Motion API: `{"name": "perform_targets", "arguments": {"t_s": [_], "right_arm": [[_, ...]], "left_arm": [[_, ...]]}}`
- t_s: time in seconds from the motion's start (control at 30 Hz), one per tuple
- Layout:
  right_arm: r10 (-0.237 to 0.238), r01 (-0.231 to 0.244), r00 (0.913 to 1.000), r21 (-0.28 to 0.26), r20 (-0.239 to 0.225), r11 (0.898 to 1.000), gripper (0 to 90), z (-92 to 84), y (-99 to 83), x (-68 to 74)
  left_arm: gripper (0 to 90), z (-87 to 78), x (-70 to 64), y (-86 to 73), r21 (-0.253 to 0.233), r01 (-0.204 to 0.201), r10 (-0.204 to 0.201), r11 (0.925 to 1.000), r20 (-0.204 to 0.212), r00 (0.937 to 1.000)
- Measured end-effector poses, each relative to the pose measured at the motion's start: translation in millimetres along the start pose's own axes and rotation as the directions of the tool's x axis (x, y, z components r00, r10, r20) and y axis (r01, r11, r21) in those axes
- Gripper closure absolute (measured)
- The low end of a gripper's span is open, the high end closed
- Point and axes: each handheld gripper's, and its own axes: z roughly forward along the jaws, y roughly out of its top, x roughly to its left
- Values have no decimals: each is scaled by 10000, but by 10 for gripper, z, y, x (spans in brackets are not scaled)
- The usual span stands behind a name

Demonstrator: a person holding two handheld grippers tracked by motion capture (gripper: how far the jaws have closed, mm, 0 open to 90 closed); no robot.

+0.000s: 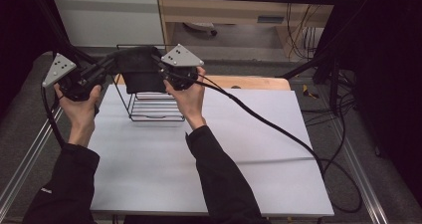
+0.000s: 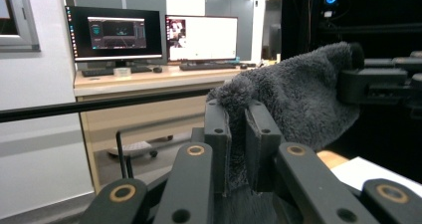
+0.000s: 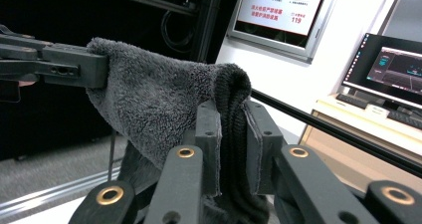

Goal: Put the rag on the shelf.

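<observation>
- Right gripper (image 3: 233, 134) jaws pinch one corner of the dark fluffy towel (image 3: 164, 99).
- Left gripper (image 2: 238, 139) clamps the other corner.
- Towel hangs stretched over the wire rack (image 1: 149, 107), near the tabletop's far edge.

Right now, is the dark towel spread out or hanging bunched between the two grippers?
Spread: the dark towel is stretched above the wire rack, the left gripper and the right gripper each clamping one top corner.

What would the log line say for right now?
left tool: shut on grey towel | right tool: shut on grey towel | towel: held above wire rack
</observation>
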Motion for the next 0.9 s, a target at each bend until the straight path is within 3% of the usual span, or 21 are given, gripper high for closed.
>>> {"name": "perform_targets", "arguments": {"t_s": [0.07, 0.33, 0.57, 0.8, 0.9], "right_arm": [[-114, 114, 9999, 53, -21, 9999, 789, -6, -29, 35], [318, -311, 9992, 284, -254, 9991, 786, -46, -168, 60], [984, -920, 9924, 850, -736, 9921, 764, -105, -272, 66], [1171, -1004, 9863, 1409, -1158, 9849, 688, -157, -300, 85], [1152, -949, 9857, 1605, -1226, 9825, 628, -199, -283, 90]], "left_arm": [[813, -9, 0, -62, 87, 62, -62, 9999, 0, 10000], [811, -9, -8, -194, 464, 142, -145, 9988, 77, 9999], [787, -61, -23, -299, 982, 172, -193, 9950, 212, 9996], [736, -107, -23, -366, 1491, 500, -543, 9876, 248, 9982], [694, -124, -27, -378, 1970, 632, -687, 9784, 212, 9974]]}}
